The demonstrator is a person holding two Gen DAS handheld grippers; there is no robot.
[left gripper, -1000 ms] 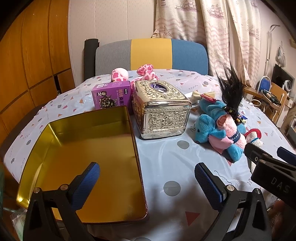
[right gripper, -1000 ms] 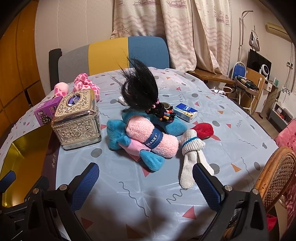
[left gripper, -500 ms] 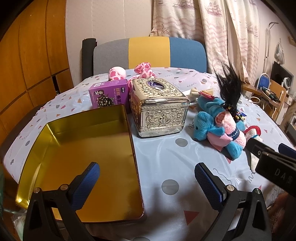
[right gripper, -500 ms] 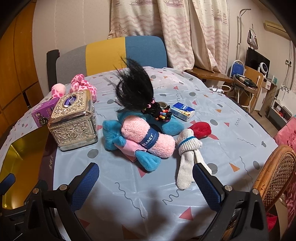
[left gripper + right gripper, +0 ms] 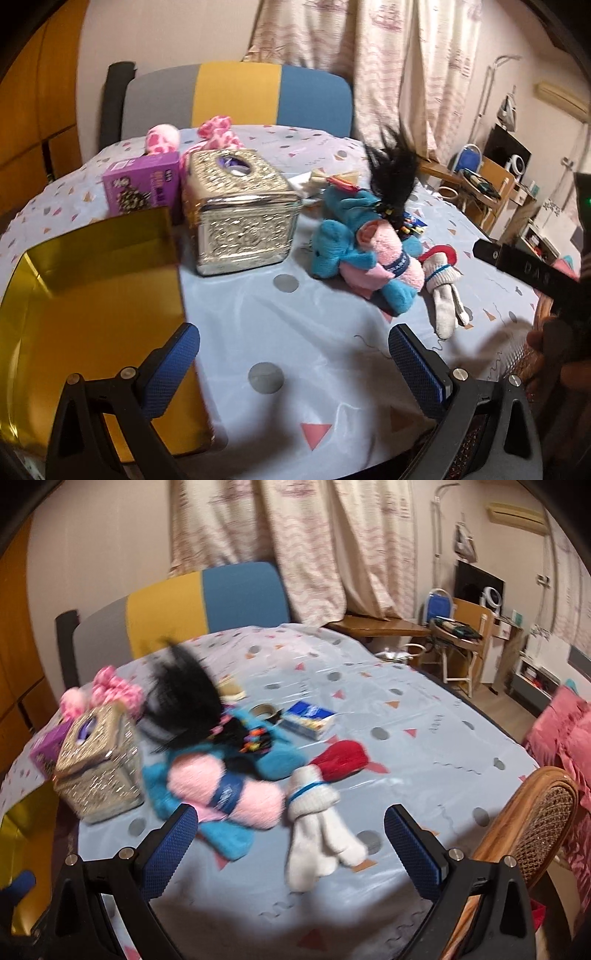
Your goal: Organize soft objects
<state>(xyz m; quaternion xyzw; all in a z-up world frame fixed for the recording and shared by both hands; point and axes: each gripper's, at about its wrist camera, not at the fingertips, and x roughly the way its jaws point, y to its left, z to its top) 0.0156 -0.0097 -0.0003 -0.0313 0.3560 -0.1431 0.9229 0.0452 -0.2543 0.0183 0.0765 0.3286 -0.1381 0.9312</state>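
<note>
A pile of soft things lies mid-table: a blue plush toy [image 5: 340, 247] [image 5: 229, 836], a pink rolled towel with a blue band [image 5: 391, 266] [image 5: 225, 790], a white glove [image 5: 445, 301] [image 5: 317, 823], a red soft item [image 5: 343, 757] and a tuft of black hair [image 5: 395, 177] [image 5: 184, 701]. Pink spotted plush pieces [image 5: 162, 138] sit at the back. A gold tray [image 5: 74, 302] lies at the left. My left gripper [image 5: 291, 369] is open over bare cloth in front of the pile. Also open, my right gripper [image 5: 291, 845] hovers just short of the glove.
A silver tissue box [image 5: 243, 221] and a purple carton [image 5: 142, 188] stand beside the tray. A blue-white packet [image 5: 308, 718] and a tape roll [image 5: 264, 710] lie behind the pile. A wicker chair [image 5: 535, 812] stands at the table's right edge. A tri-colour chair back [image 5: 236, 92] is behind.
The left view has swung right, toward the soft pile. My right gripper has moved closer to the glove and pink towel; its view is motion-blurred. Both stay open and hold nothing.
</note>
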